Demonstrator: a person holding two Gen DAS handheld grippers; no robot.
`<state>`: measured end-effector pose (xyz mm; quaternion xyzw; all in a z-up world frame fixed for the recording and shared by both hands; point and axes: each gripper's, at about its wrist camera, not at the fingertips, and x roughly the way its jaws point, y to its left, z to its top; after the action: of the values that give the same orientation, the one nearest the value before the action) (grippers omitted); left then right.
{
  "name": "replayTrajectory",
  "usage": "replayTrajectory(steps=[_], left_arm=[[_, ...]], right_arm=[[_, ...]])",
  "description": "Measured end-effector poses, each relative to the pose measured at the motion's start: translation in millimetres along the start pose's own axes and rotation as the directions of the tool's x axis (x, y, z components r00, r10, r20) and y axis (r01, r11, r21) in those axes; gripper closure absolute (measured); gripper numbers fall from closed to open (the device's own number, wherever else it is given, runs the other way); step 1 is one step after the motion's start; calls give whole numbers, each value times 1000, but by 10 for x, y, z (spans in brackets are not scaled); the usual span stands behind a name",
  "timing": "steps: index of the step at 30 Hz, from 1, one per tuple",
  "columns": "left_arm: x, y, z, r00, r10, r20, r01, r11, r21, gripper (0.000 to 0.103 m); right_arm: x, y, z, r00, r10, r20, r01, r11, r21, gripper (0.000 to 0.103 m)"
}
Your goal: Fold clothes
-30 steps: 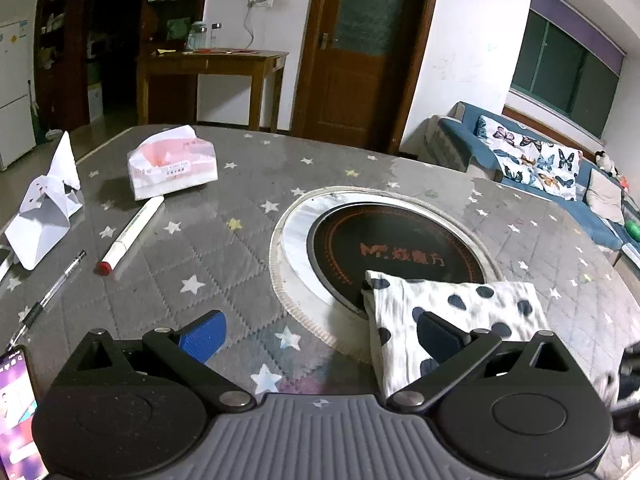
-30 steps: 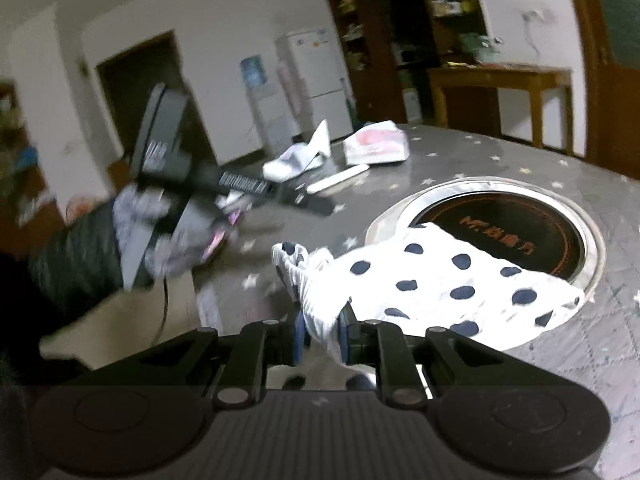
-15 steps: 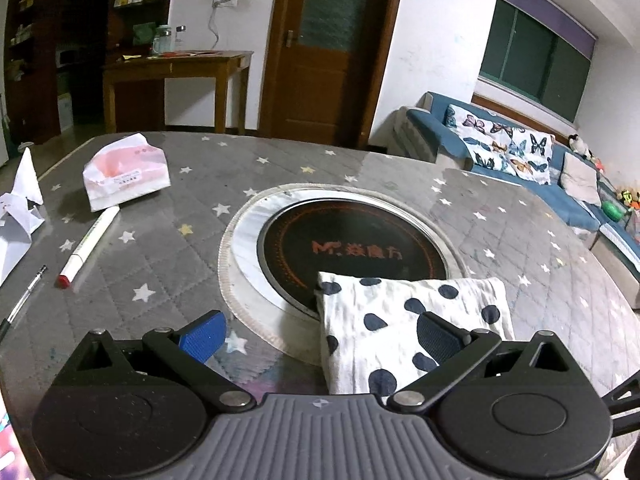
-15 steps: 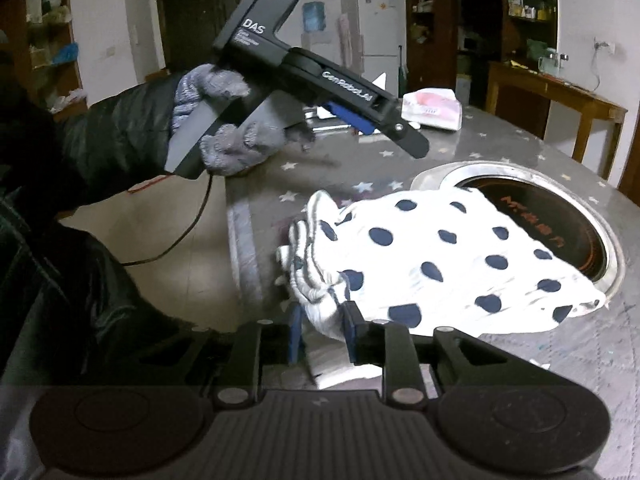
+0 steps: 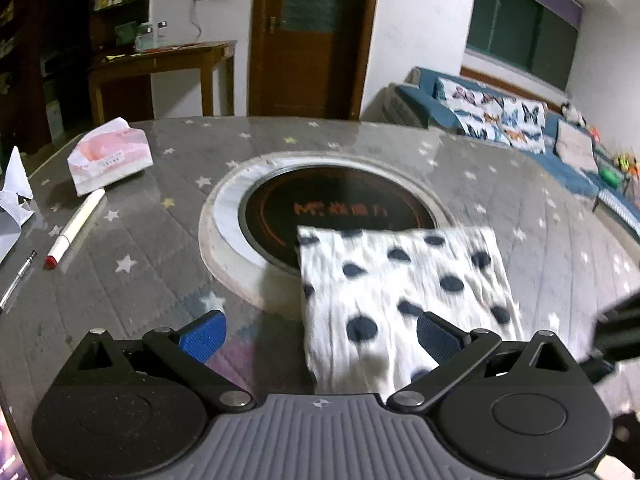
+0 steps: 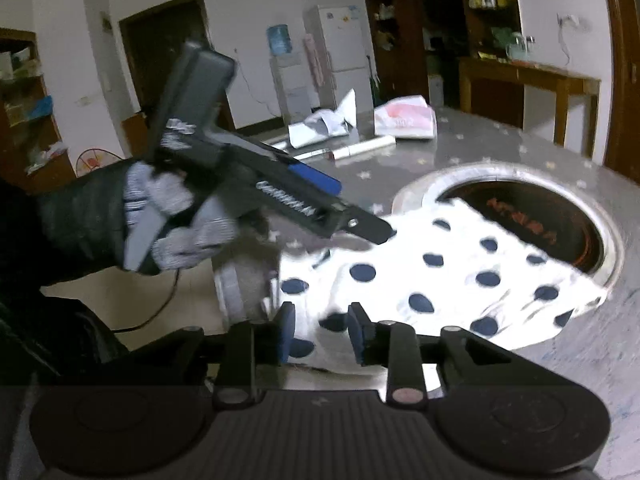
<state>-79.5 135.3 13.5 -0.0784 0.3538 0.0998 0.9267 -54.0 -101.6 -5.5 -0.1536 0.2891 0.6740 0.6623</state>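
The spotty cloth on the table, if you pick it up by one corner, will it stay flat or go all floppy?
Probably floppy: the spotty cloth is thin, wrinkled fabric, and its folded edge already bunches near the right gripper. It looks light, so the folded layers could slide apart. On the smooth table it would likely slide when pushed.

Tissue pack — marker — induction cooktop.

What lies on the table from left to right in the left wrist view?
Crumpled white paper → silver pen → white marker with red cap → pink-and-white tissue pack → round black induction cooktop → folded white cloth with dark polka dots.
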Motion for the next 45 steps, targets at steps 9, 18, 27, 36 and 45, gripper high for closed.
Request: replayTrajectory(steps=[9,18,27,36,45], left_arm=[[57,-88,-269,999,13,-51,-9,998,65,0],[69,-114,-265,999,8,-53,-4,998,63,0],[85,-54,-338,997,-2,-76,5,999,40,0],[110,-1,-347,997,-27,-79,28,1000,14,0],[133,42,-365,995,-55,-84,55,998,-2,0]], right_arm=[[139,-244,-24,999,-35,-25,37,997,72,66],[252,-905,223,961,-276,7,269,943,195,63],[384,-1444,84,914,-402,-54,397,859,323,66],[633,-1009,476,967,-254,-28,254,949,189,64],[1210,-930,634,969,-212,-129,225,970,89,63]])
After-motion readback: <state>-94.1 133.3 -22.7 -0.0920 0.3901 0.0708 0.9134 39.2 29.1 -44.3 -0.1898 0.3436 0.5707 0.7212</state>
